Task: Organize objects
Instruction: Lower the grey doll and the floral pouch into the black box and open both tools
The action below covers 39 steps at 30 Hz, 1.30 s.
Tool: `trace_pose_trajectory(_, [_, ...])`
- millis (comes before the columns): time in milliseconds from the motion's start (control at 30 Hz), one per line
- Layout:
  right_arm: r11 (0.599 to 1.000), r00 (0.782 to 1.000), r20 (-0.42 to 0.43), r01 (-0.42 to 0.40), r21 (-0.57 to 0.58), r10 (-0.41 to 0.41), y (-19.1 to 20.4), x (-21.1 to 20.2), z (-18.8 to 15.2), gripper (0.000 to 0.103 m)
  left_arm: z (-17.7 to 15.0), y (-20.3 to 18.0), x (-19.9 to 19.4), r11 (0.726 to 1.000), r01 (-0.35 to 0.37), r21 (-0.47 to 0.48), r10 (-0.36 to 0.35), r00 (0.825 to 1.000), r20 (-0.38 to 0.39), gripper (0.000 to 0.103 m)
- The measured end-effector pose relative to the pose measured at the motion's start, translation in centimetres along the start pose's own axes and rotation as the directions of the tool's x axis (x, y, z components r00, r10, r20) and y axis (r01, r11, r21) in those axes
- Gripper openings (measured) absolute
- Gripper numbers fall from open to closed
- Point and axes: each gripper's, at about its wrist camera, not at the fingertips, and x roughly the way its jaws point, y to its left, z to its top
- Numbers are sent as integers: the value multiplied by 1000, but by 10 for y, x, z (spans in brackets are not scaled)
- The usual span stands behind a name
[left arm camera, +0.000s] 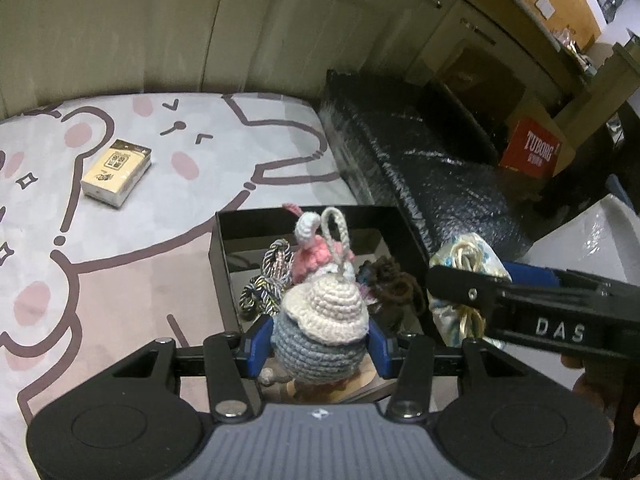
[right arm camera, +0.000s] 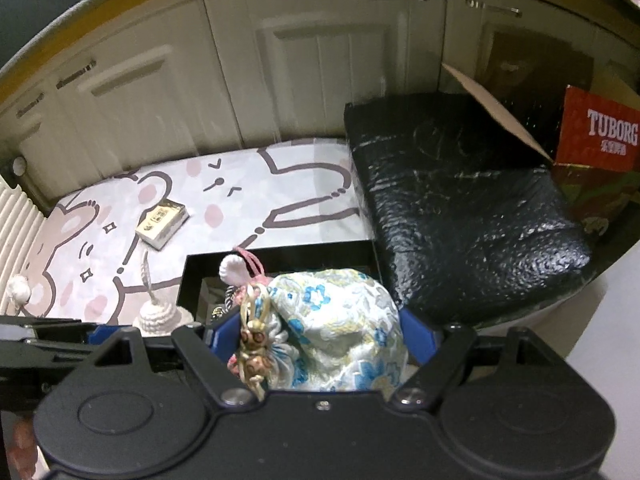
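Note:
My left gripper is shut on a grey crocheted doll with a beige hat, held over the near edge of a black open box. The box holds a pink crocheted toy, a braided cord and a dark hair tie. My right gripper is shut on a floral brocade pouch with a gold tassel, held over the same box. The pouch also shows in the left wrist view, right of the box. The doll's hat shows at the left.
A yellow tissue pack lies on the cartoon-print cloth, also in the right wrist view. A black wrapped block sits right of the box. A red Tuborg carton stands beyond it. Cabinet doors are behind.

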Motion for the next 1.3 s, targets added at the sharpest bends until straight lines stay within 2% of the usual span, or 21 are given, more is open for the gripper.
trace_pose_trajectory(100, [1000,1000,-19,-11,23,11,-2,9,1,84,-1,0,6,1000,6,13,-5,1000,-26,54])
trace_pose_trajectory(167, [999,999,-31,-7,49,9,-4,15,1,90,-1,0,6,1000,6,22,-6,1000,-24,65])
trace_pose_trajectory(267, [999,999,-54,9,49,-6,-5,20,-1,94,1,1,4,1000,-4,19,5,1000,-16,66])
trace_pose_trajectory(500, [998,998,-60,21,60,-18,-8,19,-2,94,2,1,1,1000,-14,22,14,1000,-15,64])
trace_pose_trajectory(600, [998,998,-62,24,58,-20,-7,18,-2,81,2,1,-1,999,-16,28,17,1000,-15,58])
trace_pose_trajectory(667, [998,997,-66,32,61,-28,-8,19,-1,59,2,1,-1,999,-13,29,14,1000,-19,52])
trace_pose_trajectory(767, [995,997,-68,39,88,-33,-12,22,1,46,2,0,0,999,-12,39,13,1000,-27,48])
trace_pose_trajectory(867, [995,995,-86,56,83,-48,-14,32,2,38,3,1,0,999,-10,46,11,999,-33,47])
trace_pose_trajectory(1033, [996,980,-193,54,73,-39,-12,58,-8,36,3,1,3,998,-9,55,11,999,-45,47])
trace_pose_trajectory(1067, [997,975,-221,47,67,-31,-11,63,-10,35,3,1,4,998,-10,58,12,999,-48,47])
trace_pose_trajectory(1133, [997,940,-340,55,57,-33,-7,81,-19,31,3,1,6,998,-11,59,14,999,-52,46])
trace_pose_trajectory(1200, [997,909,-409,74,-26,-78,2,96,-33,27,4,2,7,998,-8,58,12,998,-54,46])
trace_pose_trajectory(1233, [995,908,-408,76,-71,-98,7,98,-37,27,4,3,7,998,-8,59,11,998,-56,46])
trace_pose_trajectory(1300, [994,907,-408,78,-71,-100,9,99,-36,26,4,3,9,998,-13,62,17,998,-60,46])
